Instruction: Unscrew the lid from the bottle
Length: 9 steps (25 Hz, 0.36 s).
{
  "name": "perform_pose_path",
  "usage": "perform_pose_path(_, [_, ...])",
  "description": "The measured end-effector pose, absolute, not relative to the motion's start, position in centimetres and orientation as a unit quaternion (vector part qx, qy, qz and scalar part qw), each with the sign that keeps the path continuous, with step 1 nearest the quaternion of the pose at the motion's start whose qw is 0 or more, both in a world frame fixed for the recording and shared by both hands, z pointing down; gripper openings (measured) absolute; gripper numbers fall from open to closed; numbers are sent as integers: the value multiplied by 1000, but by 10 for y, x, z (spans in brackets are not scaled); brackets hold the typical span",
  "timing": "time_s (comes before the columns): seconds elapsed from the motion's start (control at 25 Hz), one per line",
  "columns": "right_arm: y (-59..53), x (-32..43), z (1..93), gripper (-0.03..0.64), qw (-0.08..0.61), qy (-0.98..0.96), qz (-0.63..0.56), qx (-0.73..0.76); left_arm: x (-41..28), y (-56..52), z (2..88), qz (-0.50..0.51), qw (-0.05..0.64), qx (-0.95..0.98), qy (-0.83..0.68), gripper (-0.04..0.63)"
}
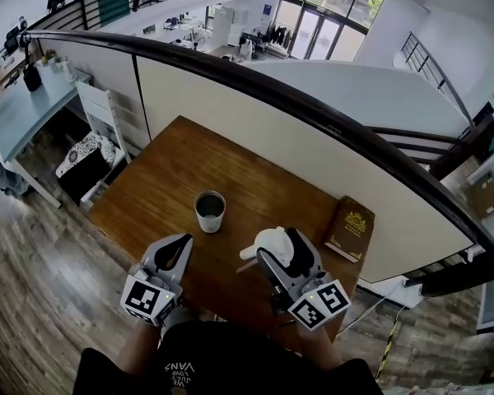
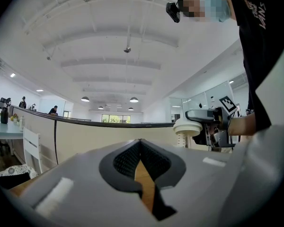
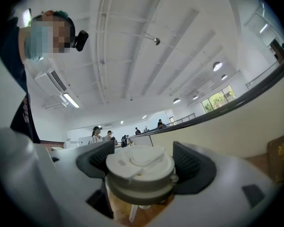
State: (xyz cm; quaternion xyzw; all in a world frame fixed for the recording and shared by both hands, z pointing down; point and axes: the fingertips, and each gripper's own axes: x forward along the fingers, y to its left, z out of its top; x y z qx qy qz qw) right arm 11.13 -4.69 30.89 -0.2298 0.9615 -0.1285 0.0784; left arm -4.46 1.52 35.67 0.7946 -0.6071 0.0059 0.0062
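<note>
The bottle (image 1: 210,211) is a grey cup-like vessel standing upright and open-topped near the middle of the wooden table (image 1: 181,159). Its white lid (image 1: 270,243), with a straw hanging below it, is off the bottle and sits between the pads of my right gripper (image 1: 273,250), which is shut on it, to the right of the bottle. In the right gripper view the lid (image 3: 139,170) fills the space between the jaws. My left gripper (image 1: 175,252) is shut and empty, just below and left of the bottle. In the left gripper view its jaws (image 2: 140,148) meet, and the lid (image 2: 188,126) shows to the right.
A brown book (image 1: 350,227) lies at the table's right edge, beside a cream partition wall with a dark handrail (image 1: 313,105). A white chair (image 1: 99,113) stands off the table's left corner. The person's torso is close to the near table edge.
</note>
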Motion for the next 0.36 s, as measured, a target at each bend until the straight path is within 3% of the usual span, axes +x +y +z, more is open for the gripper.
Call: perform_pose_path(0.36, [-44,109,308,354,83,961,-127,-229,-45,18,359,4,-5,796,-605,12])
